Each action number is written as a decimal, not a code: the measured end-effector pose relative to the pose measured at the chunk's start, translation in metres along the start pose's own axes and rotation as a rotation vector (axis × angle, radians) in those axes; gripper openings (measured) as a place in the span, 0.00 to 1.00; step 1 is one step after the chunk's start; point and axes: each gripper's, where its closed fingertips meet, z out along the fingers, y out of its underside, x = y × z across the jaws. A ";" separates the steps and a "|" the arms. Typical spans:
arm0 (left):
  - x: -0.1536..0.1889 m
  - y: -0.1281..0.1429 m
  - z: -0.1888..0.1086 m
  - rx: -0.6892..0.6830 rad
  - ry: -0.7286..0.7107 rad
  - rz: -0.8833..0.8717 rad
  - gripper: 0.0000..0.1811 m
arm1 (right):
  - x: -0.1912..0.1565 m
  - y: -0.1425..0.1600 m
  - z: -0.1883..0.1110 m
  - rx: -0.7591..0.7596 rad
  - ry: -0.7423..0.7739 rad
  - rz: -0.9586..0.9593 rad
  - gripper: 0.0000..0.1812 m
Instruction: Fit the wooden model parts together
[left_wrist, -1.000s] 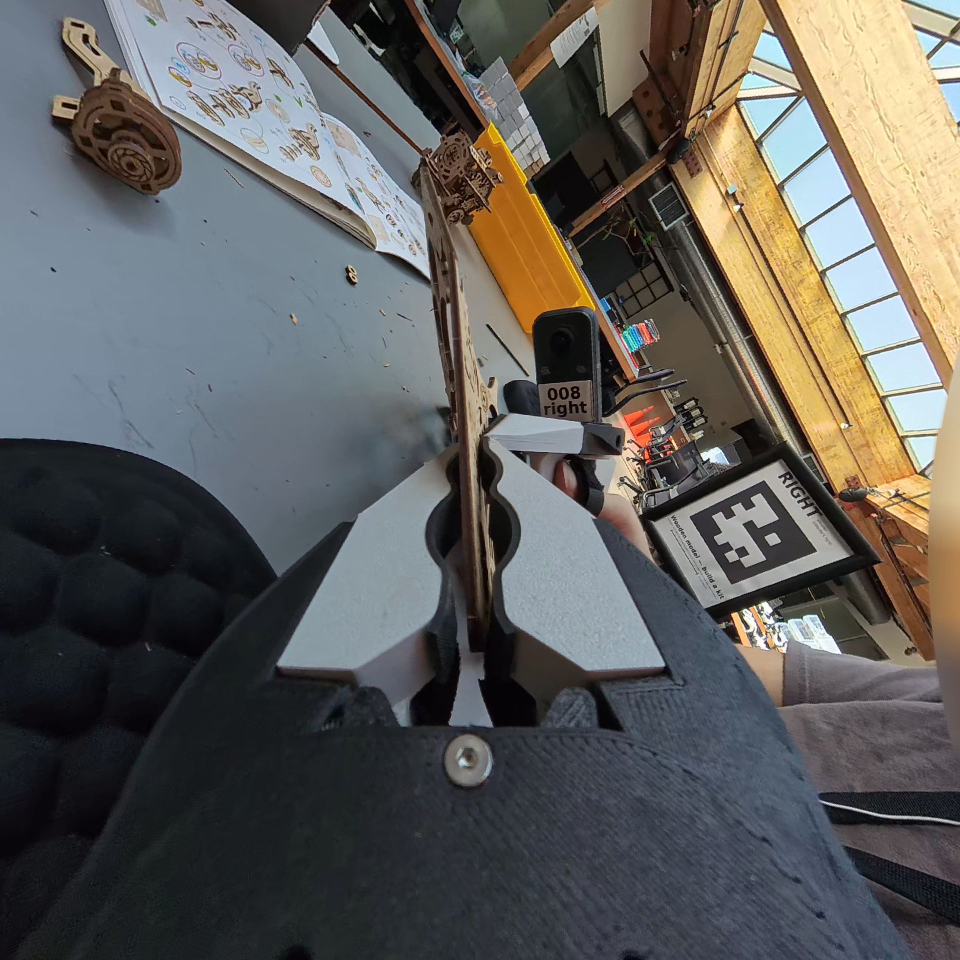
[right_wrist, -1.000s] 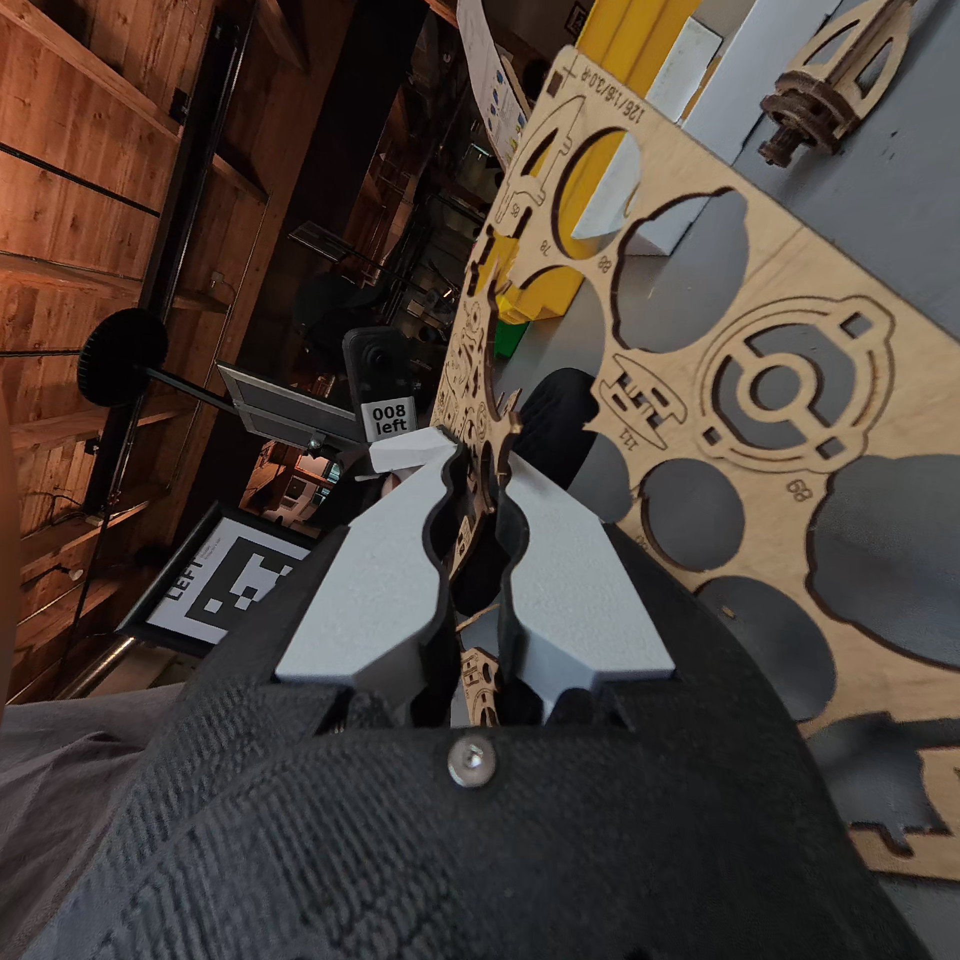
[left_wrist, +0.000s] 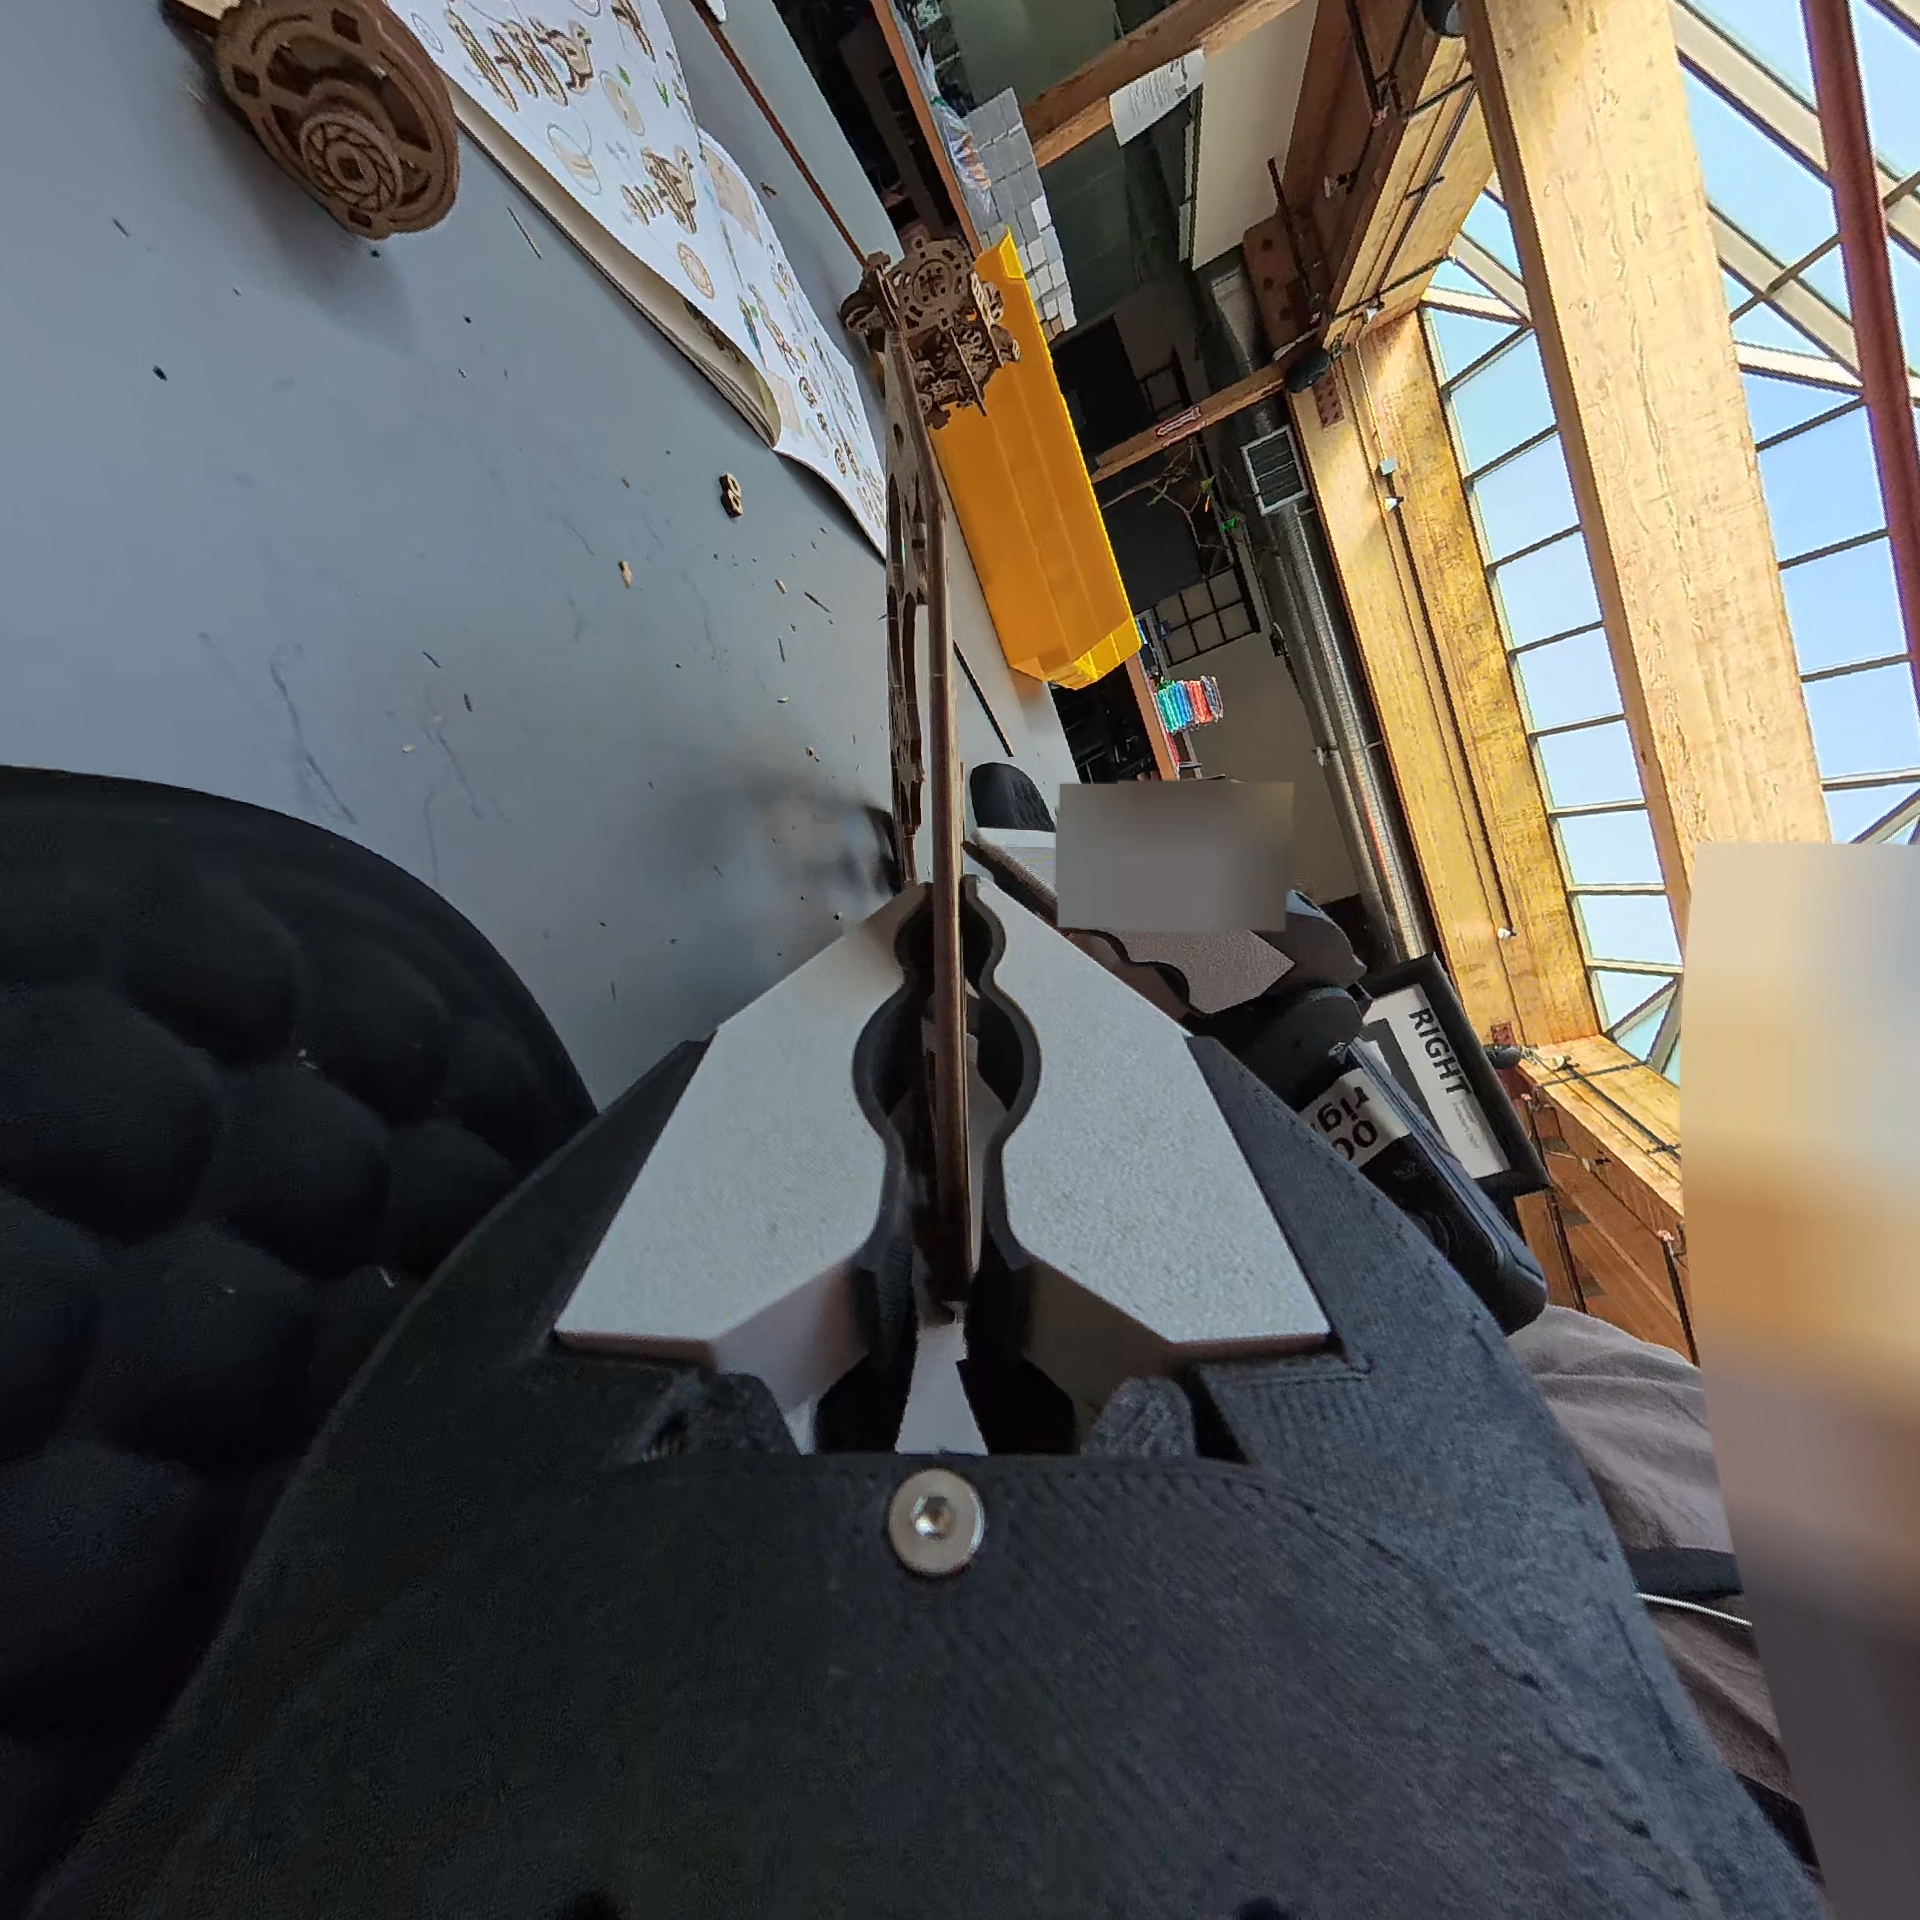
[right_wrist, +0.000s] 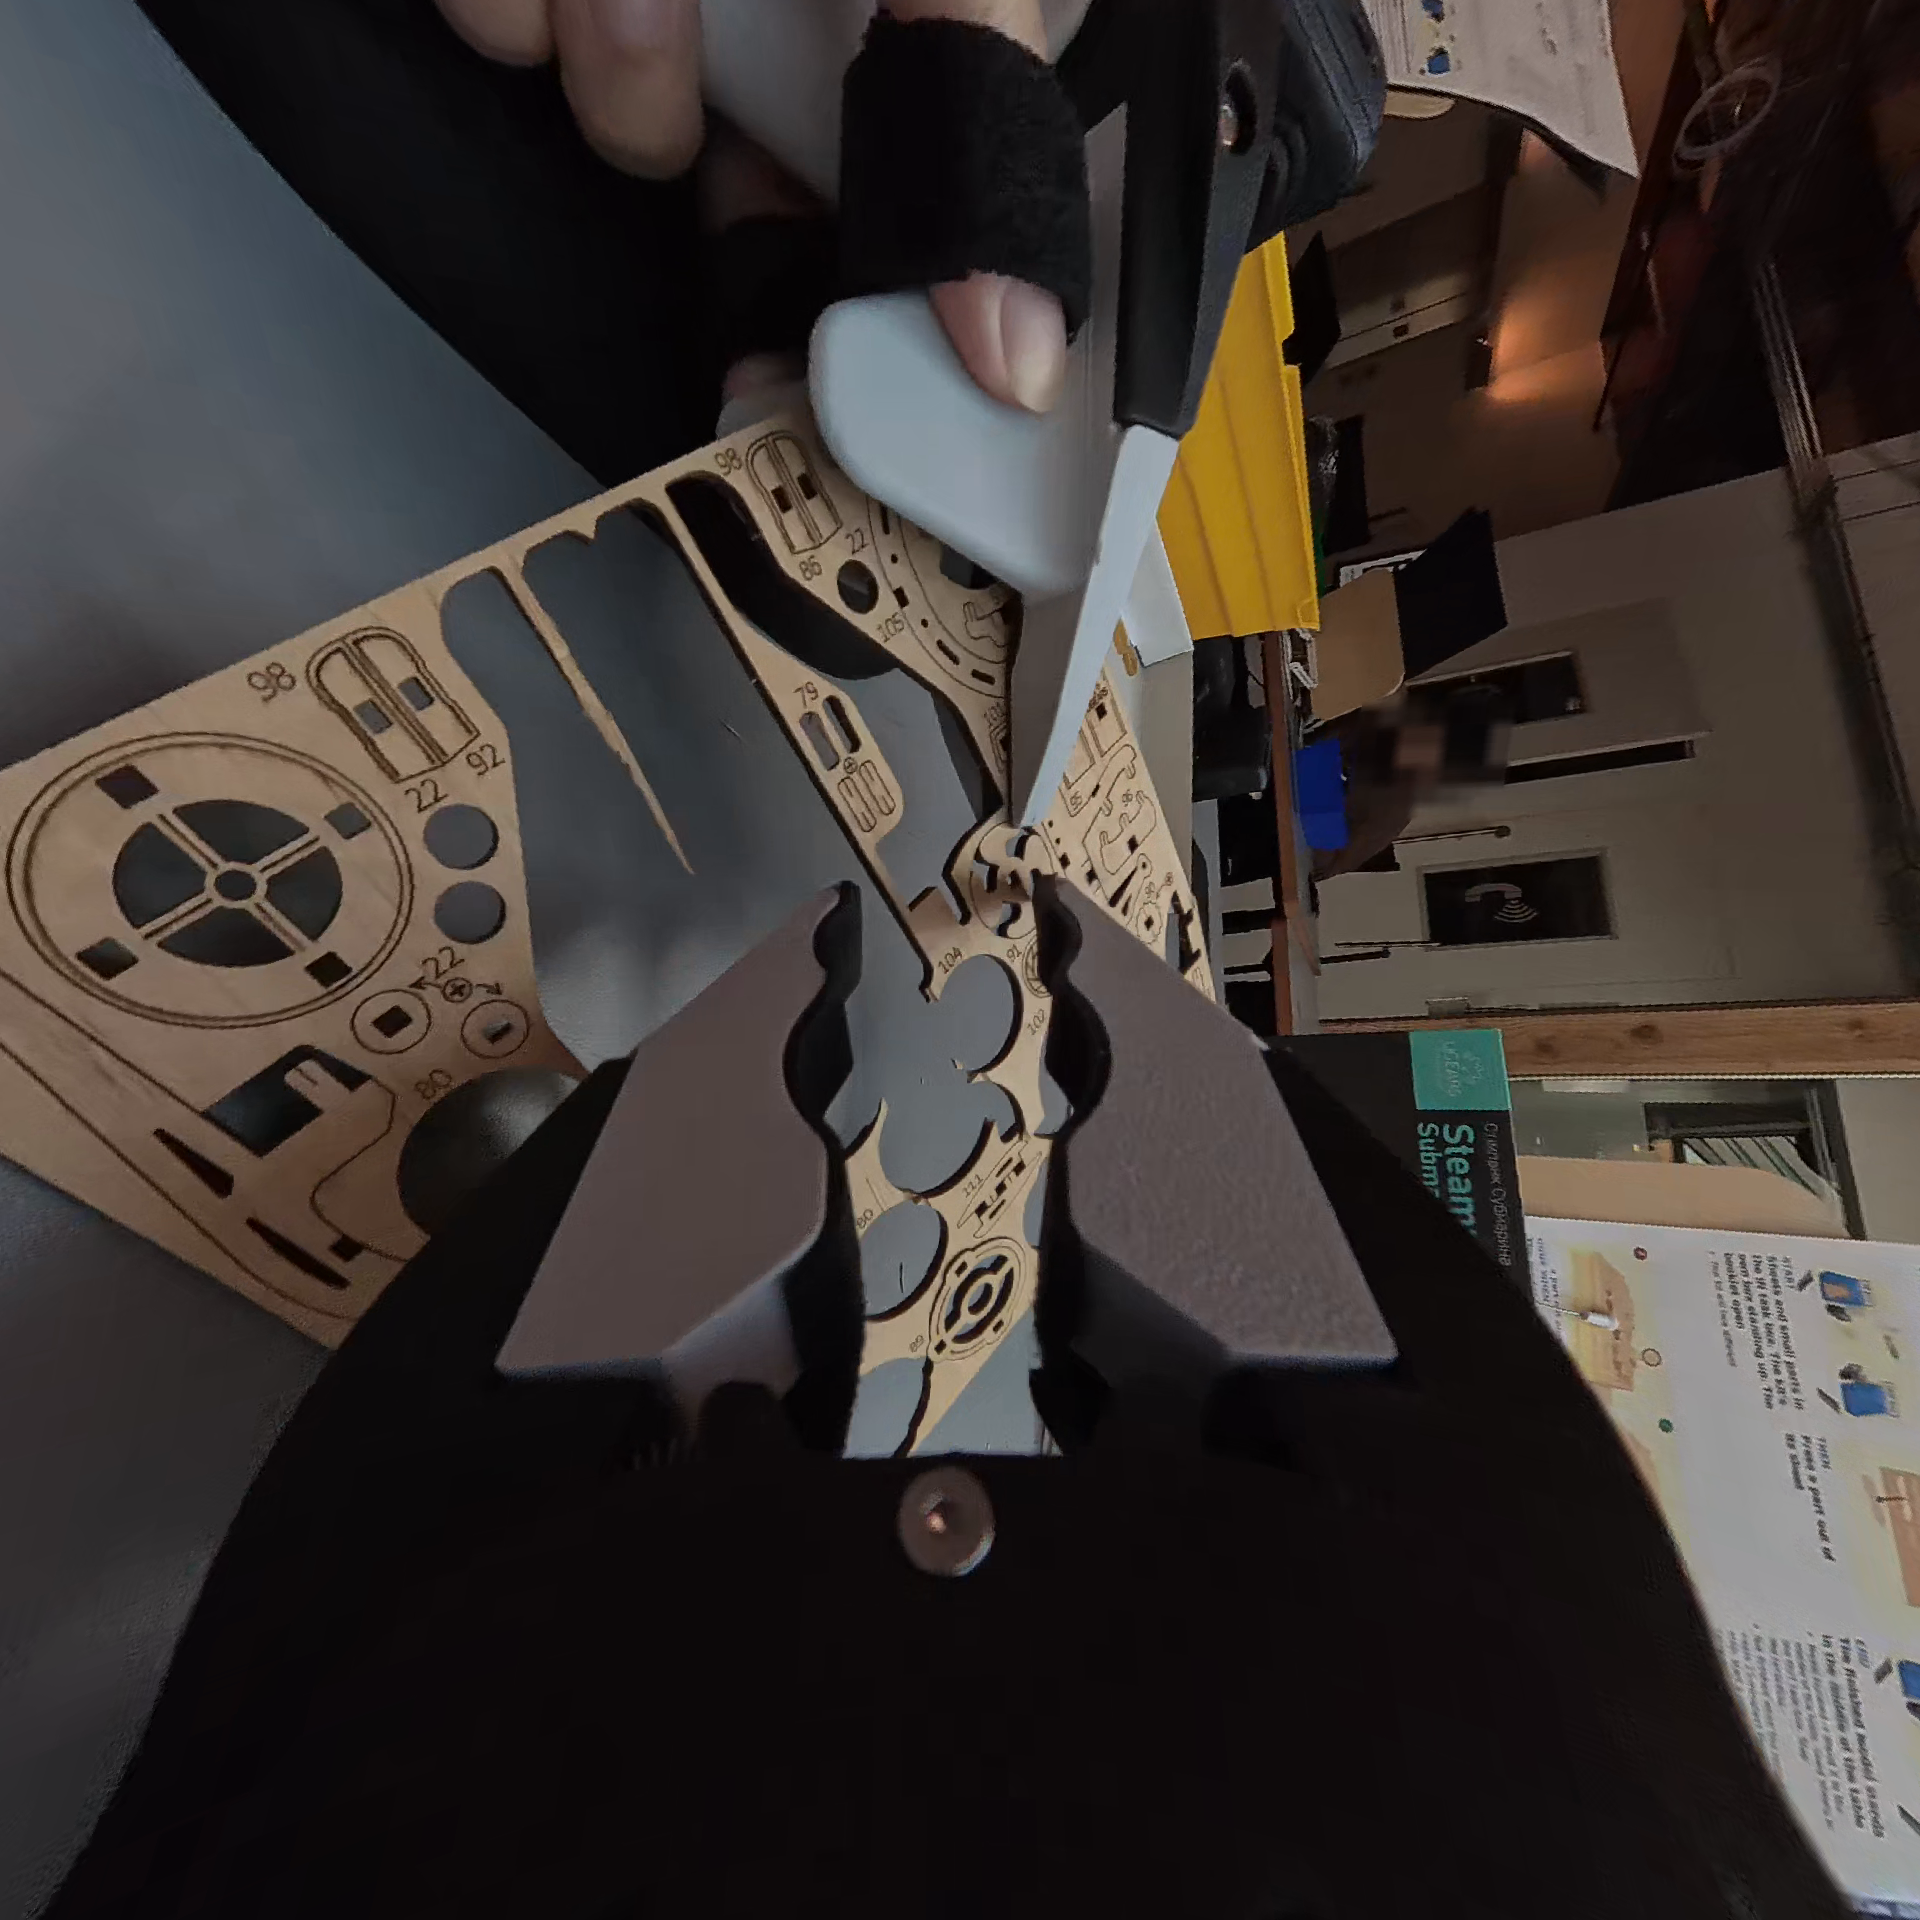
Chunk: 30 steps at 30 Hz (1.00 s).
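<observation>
Right now the left tool is clenched on the wooden sheet, edge-on between its fingers.

Over on the other side, the right tool is spread, grasping nothing, with the same cut-out sheet lying behind its gap and a small toothed part of that sheet just ahead of its fingertips. Beyond the left tool's tips stand a small assembled model piece, a yellow bin and an open instruction booklet on the grey bench, with a round wooden gear assembly farther off to its left.
</observation>
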 end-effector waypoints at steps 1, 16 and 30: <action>0.000 0.001 0.001 -0.006 -0.001 -0.004 0.01 | 0.001 0.001 0.001 -0.009 0.022 -0.028 0.18; -0.007 0.001 0.001 -0.010 -0.034 -0.020 0.00 | -0.001 0.001 0.007 -0.057 0.153 -0.150 0.11; -0.012 0.007 0.002 -0.032 -0.091 0.017 0.01 | -0.010 0.001 0.008 -0.033 0.086 -0.078 0.10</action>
